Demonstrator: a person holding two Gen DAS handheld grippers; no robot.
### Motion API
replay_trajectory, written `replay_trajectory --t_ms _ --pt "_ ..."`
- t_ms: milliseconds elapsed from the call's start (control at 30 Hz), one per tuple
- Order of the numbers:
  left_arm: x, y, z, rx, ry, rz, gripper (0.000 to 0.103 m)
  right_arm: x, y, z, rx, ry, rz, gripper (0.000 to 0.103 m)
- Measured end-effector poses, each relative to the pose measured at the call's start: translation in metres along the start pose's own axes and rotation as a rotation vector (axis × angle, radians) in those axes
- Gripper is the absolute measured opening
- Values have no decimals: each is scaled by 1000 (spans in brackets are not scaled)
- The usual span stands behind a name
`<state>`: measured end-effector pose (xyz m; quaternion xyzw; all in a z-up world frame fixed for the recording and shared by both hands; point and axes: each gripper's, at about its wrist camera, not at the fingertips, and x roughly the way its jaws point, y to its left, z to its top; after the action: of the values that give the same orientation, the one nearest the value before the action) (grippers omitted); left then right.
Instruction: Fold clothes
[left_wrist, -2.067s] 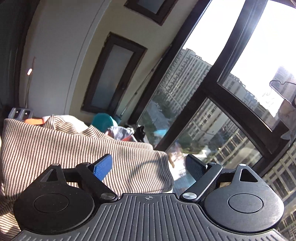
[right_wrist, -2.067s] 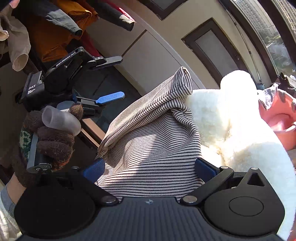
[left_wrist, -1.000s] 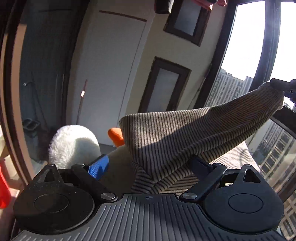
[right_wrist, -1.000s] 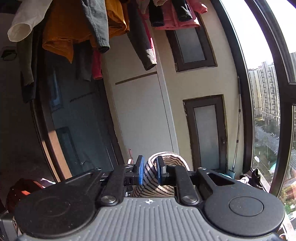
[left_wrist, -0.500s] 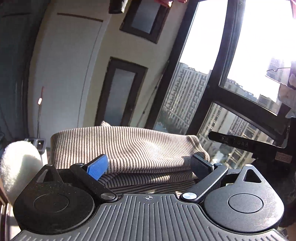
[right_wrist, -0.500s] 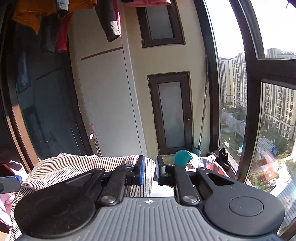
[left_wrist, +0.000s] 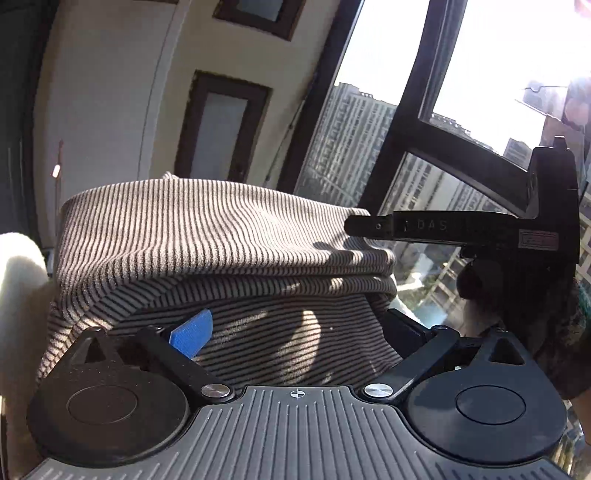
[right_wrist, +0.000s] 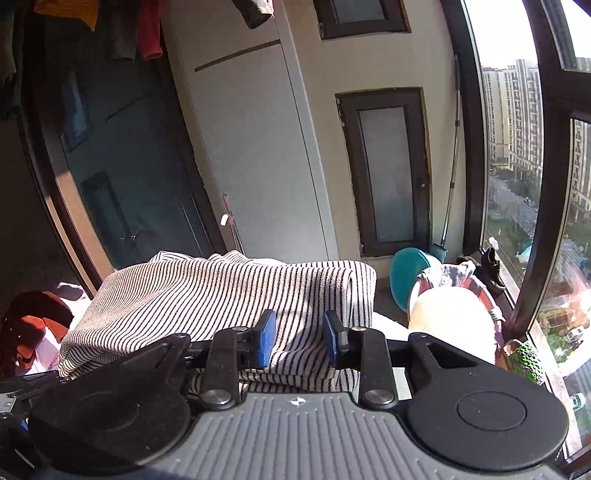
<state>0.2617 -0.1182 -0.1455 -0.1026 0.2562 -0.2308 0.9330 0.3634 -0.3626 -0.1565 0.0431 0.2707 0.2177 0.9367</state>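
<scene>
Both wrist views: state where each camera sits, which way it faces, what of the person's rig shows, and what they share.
Left wrist: on the left gripper, looking along wide-open jaws over the striped garment toward the window; the right gripper and gloved hand show at right.
Right wrist: on the right gripper, jaws partly open, facing the wall door over the striped garment.
Shared: the garment, door and white fleece.

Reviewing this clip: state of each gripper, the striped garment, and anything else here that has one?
Left gripper: open, fingers wide apart.
Right gripper: partly open, gripping nothing.
Striped garment: folded in layers, lying released.
Teal basin: tipped on its side.
Narrow door: closed.
</scene>
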Motion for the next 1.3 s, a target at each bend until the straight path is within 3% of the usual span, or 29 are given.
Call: replay_trajectory --t_ms 67,133,167,233,267,400,467,533,633,900,1067,1300 --pt "-13 -1 12 1 -75 -27 101 8 10 21 6 7 59 28" --pt "-11 1 19 -9 -108 -1 102 23 18 43 27 24 122 29" --pt "-4 4 21 -16 -92 28 102 35 20 53 40 41 151 31" --pt "19 11 19 -52 11 108 102 58 27 67 44 80 190 56" --pt "28 15 14 -68 50 130 102 70 30 70 42 105 193 60" --pt "31 10 6 -16 48 170 103 115 36 70 50 208 162 60" --pt "30 10 7 -20 46 168 103 132 34 63 69 257 144 56" --pt "29 12 7 -25 44 164 103 149 33 56 87 305 126 26" --pt "28 14 7 -32 42 154 103 139 39 51 57 267 126 11" --pt "21 22 9 -56 26 109 103 52 47 58 50 129 254 6" --pt "4 28 7 -97 22 75 103 23 37 24 107 189 286 6" --pt "-18 19 39 -22 -87 70 103 30 23 -14 147 206 236 1"
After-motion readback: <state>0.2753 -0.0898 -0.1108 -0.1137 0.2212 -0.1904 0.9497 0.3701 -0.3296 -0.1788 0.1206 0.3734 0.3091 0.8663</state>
